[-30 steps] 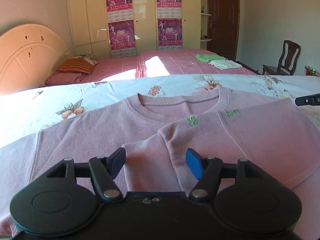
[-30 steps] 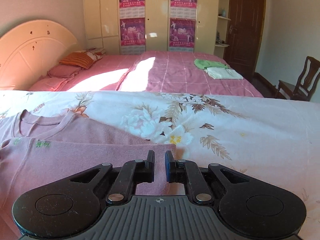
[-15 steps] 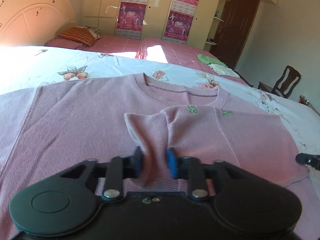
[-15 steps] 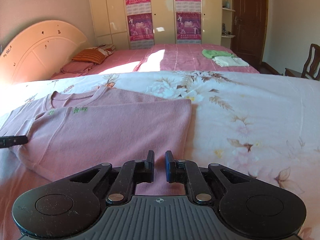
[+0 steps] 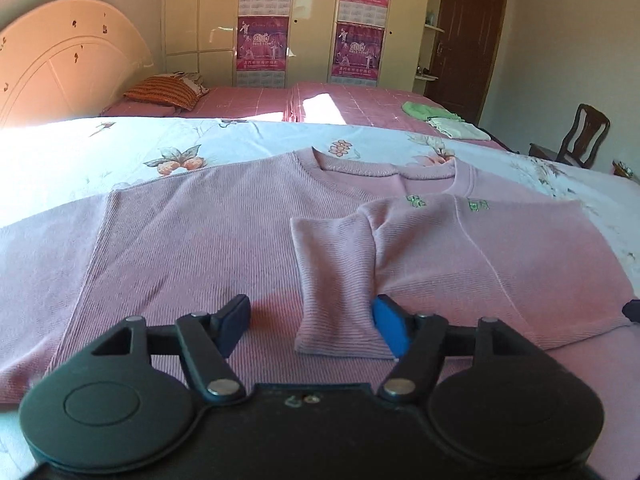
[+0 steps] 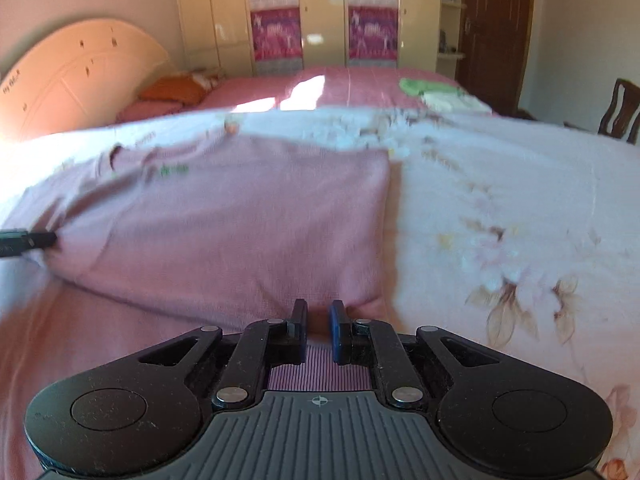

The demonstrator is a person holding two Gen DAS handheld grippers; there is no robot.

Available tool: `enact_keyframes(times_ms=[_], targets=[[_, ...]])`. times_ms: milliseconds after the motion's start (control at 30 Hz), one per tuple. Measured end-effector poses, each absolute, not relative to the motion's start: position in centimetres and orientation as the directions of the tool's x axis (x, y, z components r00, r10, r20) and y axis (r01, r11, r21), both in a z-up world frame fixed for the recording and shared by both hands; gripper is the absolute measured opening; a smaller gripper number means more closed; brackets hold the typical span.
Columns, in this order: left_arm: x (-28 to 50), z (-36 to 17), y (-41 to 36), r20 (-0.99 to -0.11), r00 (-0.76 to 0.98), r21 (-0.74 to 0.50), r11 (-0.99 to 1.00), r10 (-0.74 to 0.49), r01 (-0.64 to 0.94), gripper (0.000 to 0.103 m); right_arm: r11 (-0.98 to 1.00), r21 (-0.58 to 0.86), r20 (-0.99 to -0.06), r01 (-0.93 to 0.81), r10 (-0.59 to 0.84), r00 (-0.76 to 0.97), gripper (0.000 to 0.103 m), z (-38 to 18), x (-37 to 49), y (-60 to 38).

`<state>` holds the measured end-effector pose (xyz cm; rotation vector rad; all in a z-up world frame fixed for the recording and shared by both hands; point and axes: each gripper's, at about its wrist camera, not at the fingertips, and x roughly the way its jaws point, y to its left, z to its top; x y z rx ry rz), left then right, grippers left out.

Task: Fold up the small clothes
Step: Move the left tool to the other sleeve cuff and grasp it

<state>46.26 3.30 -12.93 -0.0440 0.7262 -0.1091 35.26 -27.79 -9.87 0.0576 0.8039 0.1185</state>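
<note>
Pink ribbed sweater (image 5: 208, 240), flat on floral sheet (image 5: 120, 148), one side folded over | left gripper (image 5: 310, 322) jaws opening, folded sleeve (image 5: 336, 280) loose between | right gripper (image 6: 318, 326) nearly closed, pinching sweater's folded edge

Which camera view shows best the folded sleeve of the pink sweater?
The left wrist view: the folded sleeve lies sharp and whole, on the pink sweater. The right wrist view is blurred and shows no sleeve clearly.
</note>
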Motion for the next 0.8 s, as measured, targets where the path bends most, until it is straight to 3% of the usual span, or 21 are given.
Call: enact_keyframes(times_ms=[200, 500, 633, 800], targets=[[40.2, -10.6, 10.8, -0.575, 0.815, -0.166, 0.986, -0.067, -0.036, 0.069, 0.977, 0.214, -0.677, -0.005, 0.152, 0.72, 0.01, -7.9, 33.9, -27.5], [30.7, -10.7, 30.8, -0.599, 0.766, -0.282, 0.834, 0.234, -0.475, 0.066, 0.965, 0.262, -0.694, 0.005, 0.185, 0.696, 0.01, -7.4, 33.7, -23.6], [27.9, -11.6, 37.8, -0.604, 0.752, -0.419, 0.698, 0.262, -0.58, 0.066, 0.942, 0.334, -0.691, 0.038, 0.217, 0.69, 0.01, -7.0, 34.4, -22.1], [27.5, -12.6, 42.3, -0.547, 0.808, -0.56, 0.621, 0.22, -0.548, 0.067, 0.922, 0.384, -0.683, 0.058, 0.241, 0.69, 0.01, -5.8, 35.3, -19.6]])
